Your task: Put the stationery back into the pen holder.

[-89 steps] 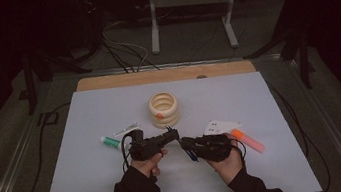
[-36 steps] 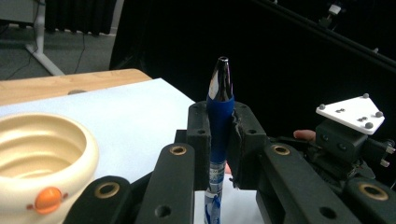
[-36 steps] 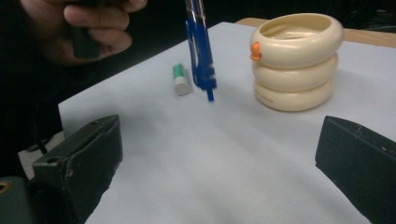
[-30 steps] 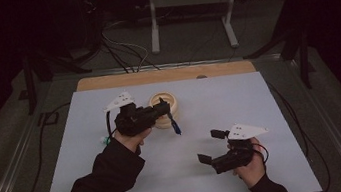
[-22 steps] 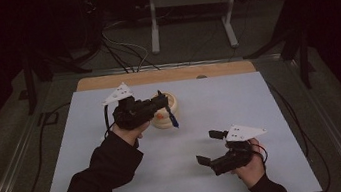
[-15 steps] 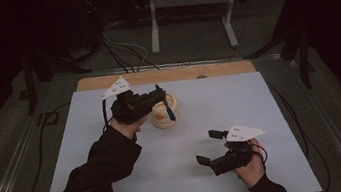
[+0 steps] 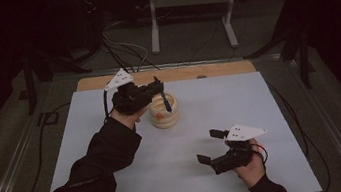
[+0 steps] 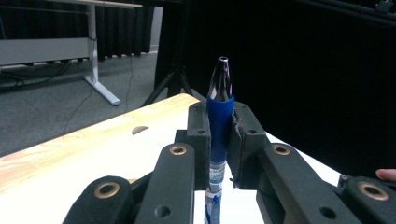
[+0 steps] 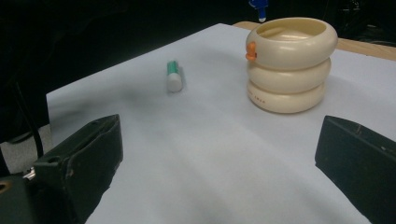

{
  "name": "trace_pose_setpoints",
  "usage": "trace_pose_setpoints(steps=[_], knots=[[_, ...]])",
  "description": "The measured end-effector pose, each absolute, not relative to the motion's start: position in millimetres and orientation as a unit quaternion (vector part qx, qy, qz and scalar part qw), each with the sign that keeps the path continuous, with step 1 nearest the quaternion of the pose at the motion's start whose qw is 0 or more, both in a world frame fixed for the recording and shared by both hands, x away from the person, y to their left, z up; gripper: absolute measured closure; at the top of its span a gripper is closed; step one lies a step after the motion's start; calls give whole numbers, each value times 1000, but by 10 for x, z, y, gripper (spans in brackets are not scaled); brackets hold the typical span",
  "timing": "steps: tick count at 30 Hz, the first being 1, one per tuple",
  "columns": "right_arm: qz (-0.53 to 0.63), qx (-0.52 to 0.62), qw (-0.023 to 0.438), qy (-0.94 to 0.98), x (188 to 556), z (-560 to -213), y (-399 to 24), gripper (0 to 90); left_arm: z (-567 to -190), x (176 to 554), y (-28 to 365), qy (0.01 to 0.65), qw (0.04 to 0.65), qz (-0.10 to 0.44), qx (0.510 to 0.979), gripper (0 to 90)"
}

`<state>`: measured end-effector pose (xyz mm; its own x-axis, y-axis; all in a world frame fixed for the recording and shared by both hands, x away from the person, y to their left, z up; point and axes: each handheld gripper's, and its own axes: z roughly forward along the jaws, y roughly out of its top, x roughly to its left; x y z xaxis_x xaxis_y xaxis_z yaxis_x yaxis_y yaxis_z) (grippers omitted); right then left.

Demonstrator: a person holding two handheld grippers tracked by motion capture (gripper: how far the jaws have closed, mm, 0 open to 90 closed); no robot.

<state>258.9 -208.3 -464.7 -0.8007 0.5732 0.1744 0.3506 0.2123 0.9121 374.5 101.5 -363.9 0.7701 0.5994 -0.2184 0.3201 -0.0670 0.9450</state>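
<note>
My left gripper (image 7: 160,91) hangs just above a cream, three-ringed holder (image 7: 164,112) at the middle back of the white sheet. It is shut on a blue pen (image 7: 166,102), which points down over the holder's mouth. In the left gripper view the pen (image 8: 219,107) stands upright between the black fingers (image 8: 198,135), silver tip up. My right gripper (image 7: 207,145) rests low at the front right, open, nothing between its jaws. In the right gripper view the holder (image 9: 289,70) stands ahead with a small orange piece (image 9: 251,51) at its rim. The pen's tip (image 9: 259,8) hangs above it.
A green-and-white marker (image 9: 173,77) lies on the sheet left of the holder in the right gripper view. The white sheet (image 7: 211,115) covers a table with a wooden far edge (image 7: 215,68). Cables trail off the left side (image 7: 41,159). A desk frame (image 7: 186,8) stands behind.
My left hand has carried the blue pen back and to the right, rising a little, from beside the holder to over its mouth. The right hand has stayed put.
</note>
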Motion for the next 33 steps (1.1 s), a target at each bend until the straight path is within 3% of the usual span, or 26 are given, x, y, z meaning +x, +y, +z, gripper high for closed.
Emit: trace_pose_setpoints(steps=[33], knots=[[560,295,99,768,2580,-4641,-2089,10,-3900,4210,1062,366,580,149,712,809]])
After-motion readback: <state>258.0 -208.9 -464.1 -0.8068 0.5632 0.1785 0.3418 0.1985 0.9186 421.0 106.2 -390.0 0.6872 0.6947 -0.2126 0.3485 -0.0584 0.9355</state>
